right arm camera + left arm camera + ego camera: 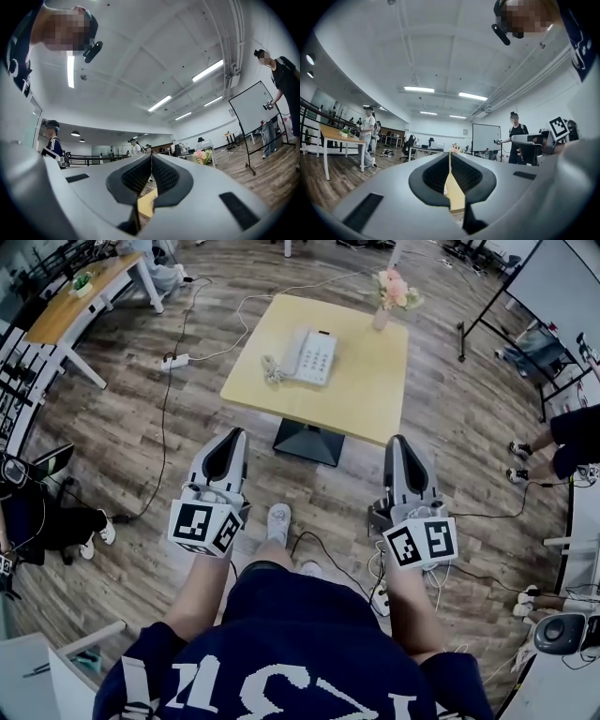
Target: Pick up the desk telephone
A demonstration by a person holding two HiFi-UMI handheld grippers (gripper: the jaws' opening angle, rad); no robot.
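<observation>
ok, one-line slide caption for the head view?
Left gripper and right gripper, both shut and empty, held short of the wooden table bearing the desk telephone and a flower vase.

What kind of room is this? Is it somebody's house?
Probably not a house: it looks like a big open office or workshop. There's a whiteboard on a stand, long strip lights on the ceiling, and a desk telephone on a small wooden table.
</observation>
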